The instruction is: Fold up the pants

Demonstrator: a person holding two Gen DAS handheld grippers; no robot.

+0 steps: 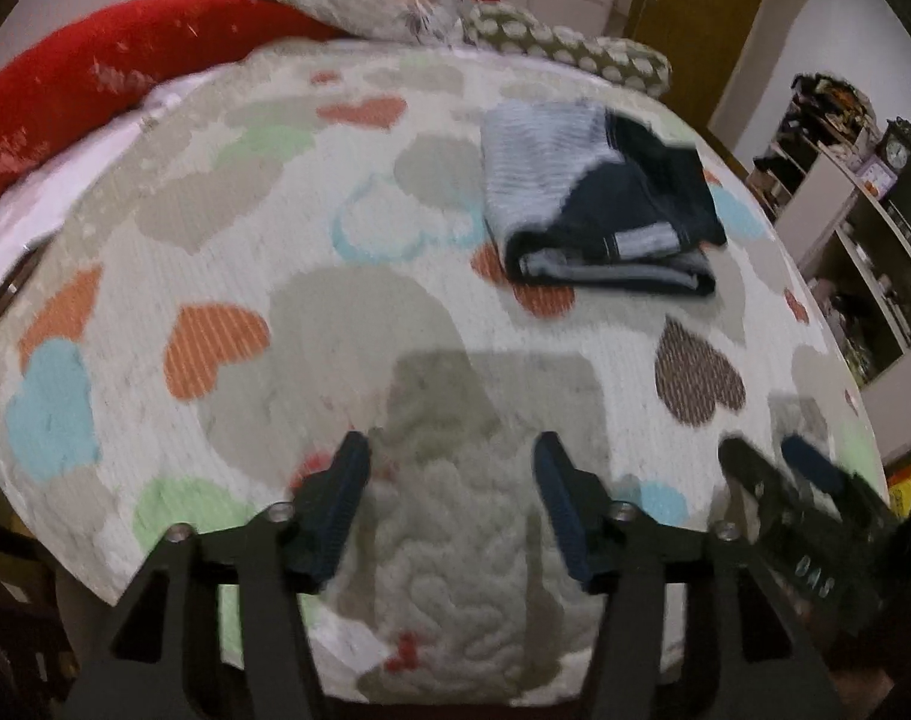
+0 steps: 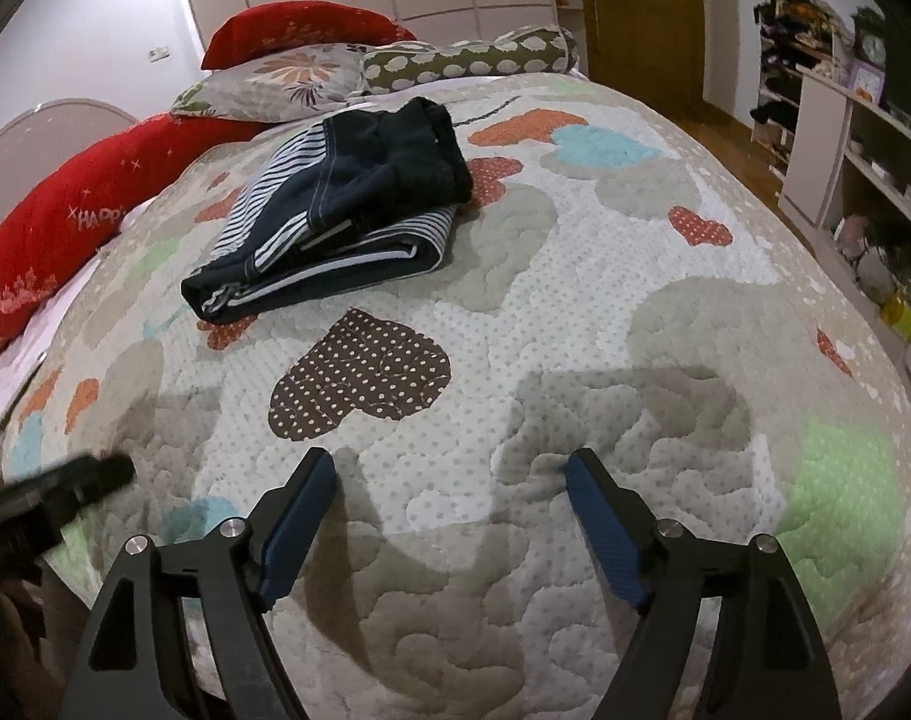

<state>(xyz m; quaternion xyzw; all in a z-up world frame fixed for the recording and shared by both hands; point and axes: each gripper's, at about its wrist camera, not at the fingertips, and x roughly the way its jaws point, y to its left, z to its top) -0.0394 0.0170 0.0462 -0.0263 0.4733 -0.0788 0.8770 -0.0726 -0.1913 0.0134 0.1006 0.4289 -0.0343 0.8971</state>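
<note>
Across both views, a quilted bedspread [image 2: 575,252] patterned with hearts, with red pillows [image 2: 65,222] and a floral pillow [image 2: 281,78] up at the head (a spotted bolster [image 2: 467,60] beside them). On the spread, well beyond both claws, folded pants [image 2: 335,210], dark with striped lining, in a compact bundle touched by nothing. Nearest the lens, left gripper [image 1: 452,468] with jaws apart and nothing between them, right gripper [image 2: 452,480] likewise spread wide and empty, both above bare quilt.
</note>
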